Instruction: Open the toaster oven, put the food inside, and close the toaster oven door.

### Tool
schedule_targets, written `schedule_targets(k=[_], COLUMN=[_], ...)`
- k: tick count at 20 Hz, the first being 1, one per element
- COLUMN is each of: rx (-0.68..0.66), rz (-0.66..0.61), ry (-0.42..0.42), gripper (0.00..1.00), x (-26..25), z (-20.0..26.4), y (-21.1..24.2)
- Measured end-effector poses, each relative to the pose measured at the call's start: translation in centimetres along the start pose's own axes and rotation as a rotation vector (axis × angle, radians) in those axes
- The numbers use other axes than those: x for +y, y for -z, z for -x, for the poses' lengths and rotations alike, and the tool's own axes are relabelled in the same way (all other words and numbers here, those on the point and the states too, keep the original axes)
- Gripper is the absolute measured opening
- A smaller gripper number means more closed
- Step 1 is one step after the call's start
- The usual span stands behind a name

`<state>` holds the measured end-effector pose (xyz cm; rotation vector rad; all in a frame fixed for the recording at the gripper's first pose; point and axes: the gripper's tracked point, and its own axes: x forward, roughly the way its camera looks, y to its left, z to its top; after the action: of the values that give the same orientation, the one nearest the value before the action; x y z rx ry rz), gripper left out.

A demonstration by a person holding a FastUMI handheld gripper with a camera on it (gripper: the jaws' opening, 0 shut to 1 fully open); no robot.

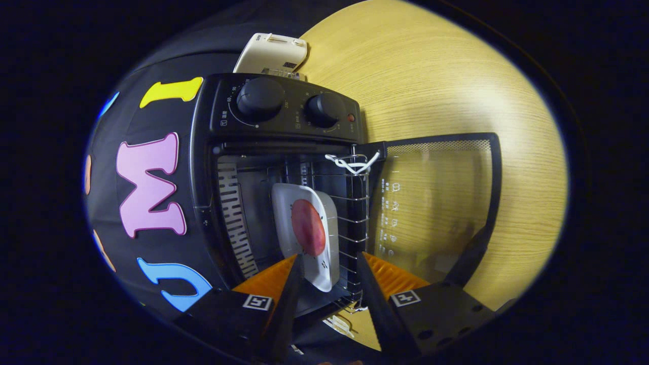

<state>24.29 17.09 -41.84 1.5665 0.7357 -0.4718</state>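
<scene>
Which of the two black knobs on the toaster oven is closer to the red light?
The smaller knob, right beside the red light; the larger knob sits farther off.

Cam rides on the gripper (pixel 329 268), looking fwd along its two fingers, which sit apart w/ nothing held between them. The view is rolled sideways: the wooden table (pixel 456 76) runs up one side like a wall and the toaster oven (pixel 284 167) lies turned over, its knob panel uppermost. Cam is close in, aimed straight into the oven's open mouth; the plate (pixel 309 233) w/ food on the wire rack sits just ahead of the fingertips. The glass door (pixel 436 203) hangs open beside the fingers, flat toward the table. A cream appliance (pixel 271 53) shows beyond the oven, further back
</scene>
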Motion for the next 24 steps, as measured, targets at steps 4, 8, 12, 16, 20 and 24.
schedule_targets(k=[4, 8, 12, 16, 20, 24], rx=[0.059, 0.104, 0.21, 0.256, 0.214, 0.168], rz=[0.074, 0.319, 0.588, 0.898, 1.193, 1.44], ry=[0.021, -0.01, 0.06, 0.104, 0.119, 0.144], gripper=[0.99, 0.98, 0.99, 0.99, 0.98, 0.99], x=[-0.5, -0.2, -3.9, -8.1, -11.1, -13.1], z=[3.1, 7.0, 11.5, 14.2, 13.7, 11.1], y=[0.5, 1.2, 3.0, 3.7, 3.0, 2.1])
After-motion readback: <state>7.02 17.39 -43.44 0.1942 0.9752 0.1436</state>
